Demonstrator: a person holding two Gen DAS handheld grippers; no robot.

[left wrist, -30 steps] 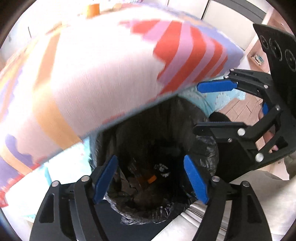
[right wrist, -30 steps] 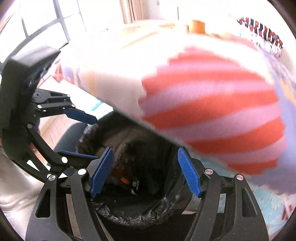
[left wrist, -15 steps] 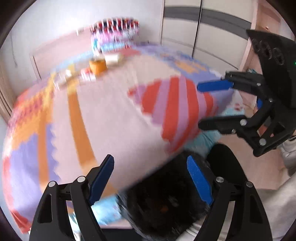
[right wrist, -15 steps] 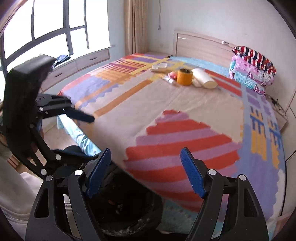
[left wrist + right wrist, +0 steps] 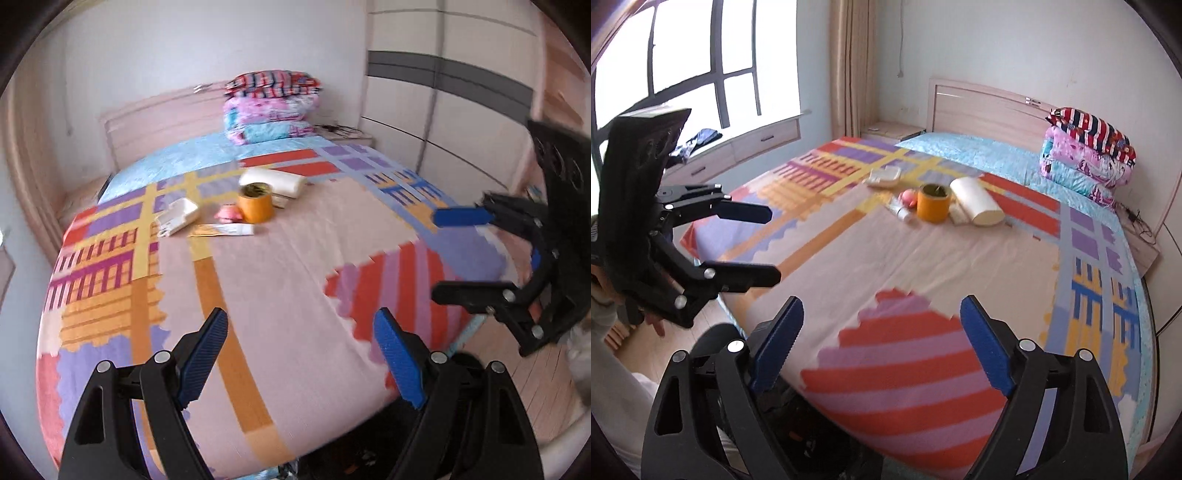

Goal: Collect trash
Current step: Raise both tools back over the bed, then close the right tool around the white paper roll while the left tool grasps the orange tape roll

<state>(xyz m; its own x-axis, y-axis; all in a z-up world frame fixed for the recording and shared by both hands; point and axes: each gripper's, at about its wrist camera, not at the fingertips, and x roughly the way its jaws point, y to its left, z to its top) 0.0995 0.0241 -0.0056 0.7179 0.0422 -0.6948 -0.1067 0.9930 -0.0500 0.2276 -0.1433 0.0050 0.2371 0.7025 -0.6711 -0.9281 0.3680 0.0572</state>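
Observation:
Trash lies mid-bed: an orange cup (image 5: 255,202) (image 5: 933,203), a white roll (image 5: 275,182) (image 5: 977,205), a white foam box (image 5: 177,216) (image 5: 884,176), a pink item (image 5: 228,213) (image 5: 908,197) and a tube (image 5: 221,230) (image 5: 900,212). My left gripper (image 5: 301,354) is open and empty over the bed's near edge; it also shows in the right wrist view (image 5: 768,243). My right gripper (image 5: 882,343) is open and empty, also seen in the left wrist view (image 5: 443,251). A black-lined trash bin (image 5: 798,424) sits below at the bed's foot.
The patterned bedspread (image 5: 280,280) covers a large bed. Folded quilts (image 5: 271,107) (image 5: 1087,155) are stacked at the headboard. A wardrobe (image 5: 443,110) stands right, a window (image 5: 683,62) with a drawer bench left, and nightstands flank the headboard.
Both grippers rose from over the trash bin and tilted up, so the views now look across the bed toward the trash items. Both stayed open.

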